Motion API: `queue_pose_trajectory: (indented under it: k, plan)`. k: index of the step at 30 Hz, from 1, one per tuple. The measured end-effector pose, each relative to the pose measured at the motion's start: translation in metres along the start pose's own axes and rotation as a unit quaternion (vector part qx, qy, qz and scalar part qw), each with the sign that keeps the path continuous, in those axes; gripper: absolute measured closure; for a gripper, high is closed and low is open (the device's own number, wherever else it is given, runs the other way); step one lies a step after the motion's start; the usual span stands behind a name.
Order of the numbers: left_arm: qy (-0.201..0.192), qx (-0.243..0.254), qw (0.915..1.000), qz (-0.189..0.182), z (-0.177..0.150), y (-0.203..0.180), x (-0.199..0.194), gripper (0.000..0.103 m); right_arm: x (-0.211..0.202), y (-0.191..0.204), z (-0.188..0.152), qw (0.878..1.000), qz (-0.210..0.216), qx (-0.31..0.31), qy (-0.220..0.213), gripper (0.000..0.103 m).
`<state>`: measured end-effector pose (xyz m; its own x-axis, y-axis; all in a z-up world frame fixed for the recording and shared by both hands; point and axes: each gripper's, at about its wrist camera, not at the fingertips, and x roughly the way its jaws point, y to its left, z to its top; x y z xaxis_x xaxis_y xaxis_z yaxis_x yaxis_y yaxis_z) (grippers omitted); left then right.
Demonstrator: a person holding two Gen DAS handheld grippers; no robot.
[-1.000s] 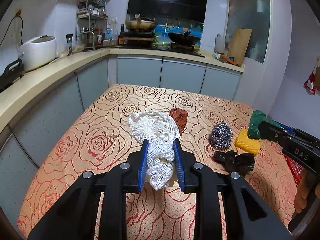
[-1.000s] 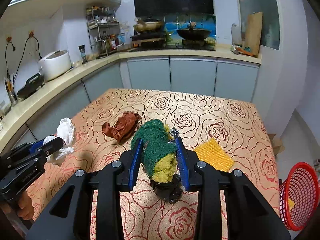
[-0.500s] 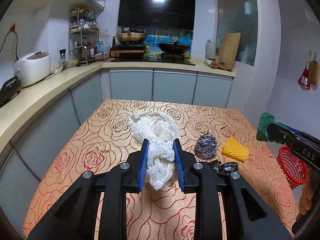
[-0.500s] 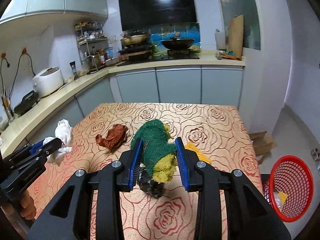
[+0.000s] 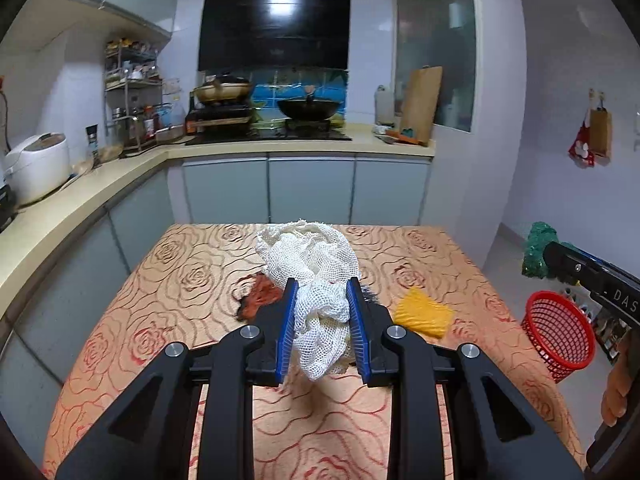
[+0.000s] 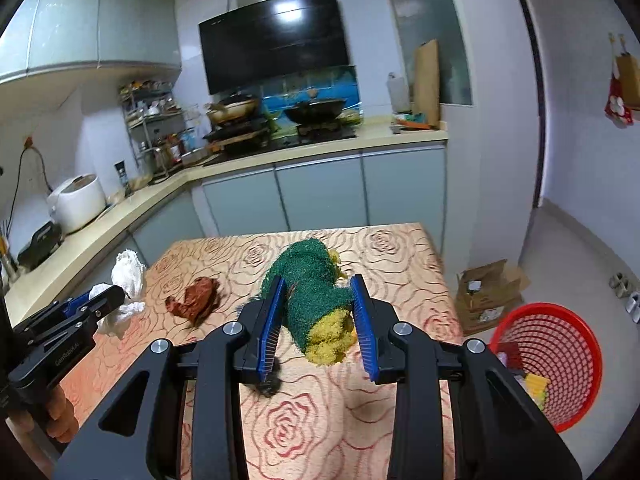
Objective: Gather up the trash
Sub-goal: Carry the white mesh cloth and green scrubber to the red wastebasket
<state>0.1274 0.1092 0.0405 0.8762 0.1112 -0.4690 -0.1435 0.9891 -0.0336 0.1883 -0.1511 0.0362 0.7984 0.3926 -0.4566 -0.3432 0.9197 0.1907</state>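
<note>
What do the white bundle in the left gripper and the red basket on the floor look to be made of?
White bundle: soft open-weave mesh, likely cotton or synthetic net; holes and limp folds show. Red basket: glossy lattice, probably moulded plastic.

open floor around red basket [image 6: 560, 364], cardboard box [image 6: 486, 294] beside it

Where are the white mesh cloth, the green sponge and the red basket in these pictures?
white mesh cloth [image 5: 320, 312], left wrist view, on the bunched part between the pads.
green sponge [image 6: 316, 292], right wrist view, on its green top face.
red basket [image 6: 576, 344], right wrist view, on the inner mesh wall.
</note>
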Motion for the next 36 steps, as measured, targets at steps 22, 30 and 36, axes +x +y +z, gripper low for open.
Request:
queue_pose_trajectory:
  k: [22,30,36]
  plan:
    - [-0.016,0.055,0.9925,-0.108,0.018,-0.112,0.014,0.079,-0.055,-0.109,-0.007,0.991,-0.116,0.06,-0.037,0.07]
    - [-0.014,0.088,0.9824,-0.164,0.023,-0.172,0.026,0.079,-0.065,-0.137,-0.013,0.984,-0.151,0.08,-0.04,0.07]
    - [0.001,0.108,0.9735,-0.202,0.018,-0.214,0.042,0.079,-0.07,-0.157,-0.021,0.979,-0.176,0.093,-0.035,0.07]
